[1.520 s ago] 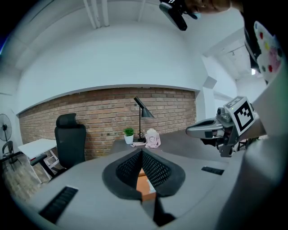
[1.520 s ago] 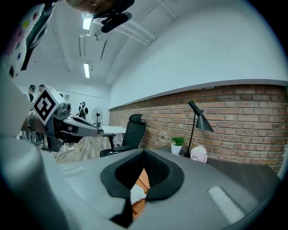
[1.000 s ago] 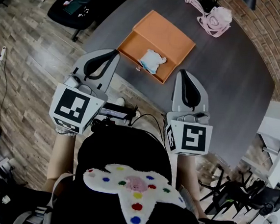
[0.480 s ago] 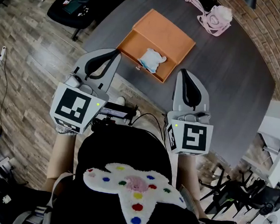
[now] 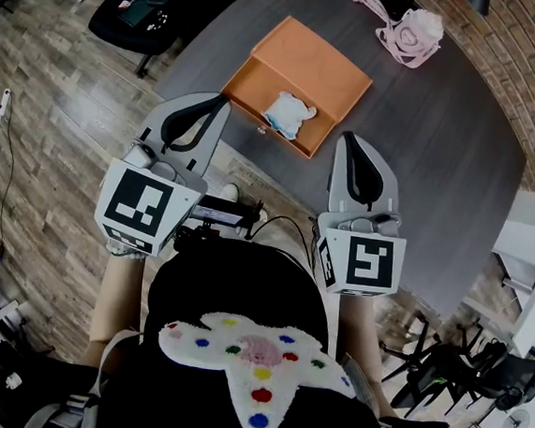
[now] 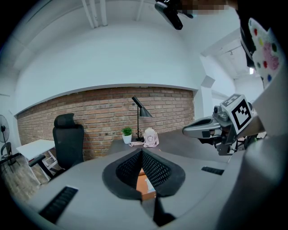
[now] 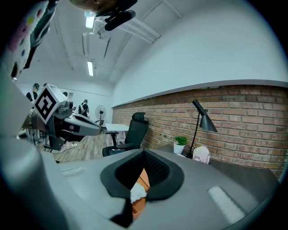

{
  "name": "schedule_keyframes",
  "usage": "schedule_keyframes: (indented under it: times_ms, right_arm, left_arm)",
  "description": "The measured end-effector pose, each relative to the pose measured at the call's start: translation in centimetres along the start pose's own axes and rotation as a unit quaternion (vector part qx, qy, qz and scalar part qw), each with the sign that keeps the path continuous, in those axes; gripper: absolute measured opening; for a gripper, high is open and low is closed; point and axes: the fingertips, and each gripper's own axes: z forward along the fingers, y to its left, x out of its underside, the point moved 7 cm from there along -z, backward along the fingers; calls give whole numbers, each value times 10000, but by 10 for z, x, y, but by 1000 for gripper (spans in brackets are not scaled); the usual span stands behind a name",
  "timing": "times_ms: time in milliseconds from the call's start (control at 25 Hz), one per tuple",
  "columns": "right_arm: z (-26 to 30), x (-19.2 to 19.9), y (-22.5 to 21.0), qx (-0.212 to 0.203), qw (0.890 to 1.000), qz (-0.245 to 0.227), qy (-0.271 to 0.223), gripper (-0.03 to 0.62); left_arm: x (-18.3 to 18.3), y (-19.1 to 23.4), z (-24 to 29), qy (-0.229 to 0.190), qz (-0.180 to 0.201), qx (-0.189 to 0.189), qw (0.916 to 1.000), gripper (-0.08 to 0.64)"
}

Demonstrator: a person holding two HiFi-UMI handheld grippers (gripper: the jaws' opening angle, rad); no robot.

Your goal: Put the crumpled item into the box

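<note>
**A:** How far along do we reckon we are?

**B:** As good as done, by our reading. The crumpled white-and-pale-blue cloth item [image 5: 288,114] lies inside the open orange cardboard box [image 5: 306,62], toward the five o'clock end of its tray. The box is on the dark grey round table [image 5: 426,130].

**A:** And our two grippers?

**B:** Both hang by the table's near edge, around six o'clock from the box and well apart from it. The left gripper [image 5: 220,102] has its black jaws pressed together, empty. In its own view we see only a slice of the orange box far beyond the tips. The right gripper [image 5: 347,137] is the same, its jaws closed on each other and pinching nothing. In its view the white item shows in the distance behind them.

**A:** So what is left for us?

**B:** Very little, we judge. The item seems to sit within the tray, not over its rim. The tray stands open, so if the box wants closing, that is not yet done. The pink-and-white soft thing [image 5: 412,29] at one o'clock from the box looks like no part of our job.
</note>
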Motion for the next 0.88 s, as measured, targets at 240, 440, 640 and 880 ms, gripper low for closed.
schedule_keyframes:
  times_ms: [240, 440, 640, 880]
  right_arm:
    - [1, 2, -1, -11, 10000, -7, 28, 9]
    - [1, 4, 0, 8, 10000, 38, 70, 9]
    - [2, 6, 0, -29, 9999, 28, 107, 9]
    - [4, 6, 1, -24, 9999, 96, 114, 9]
  left_arm:
    - [1, 0, 2, -46, 74, -41, 10000, 6]
    - [2, -1, 3, -10, 144, -5, 9999, 6]
    - [2, -2, 3, 13, 118, 25, 9999, 6]
    - [2, 0, 4, -17, 146, -12, 9999, 6]
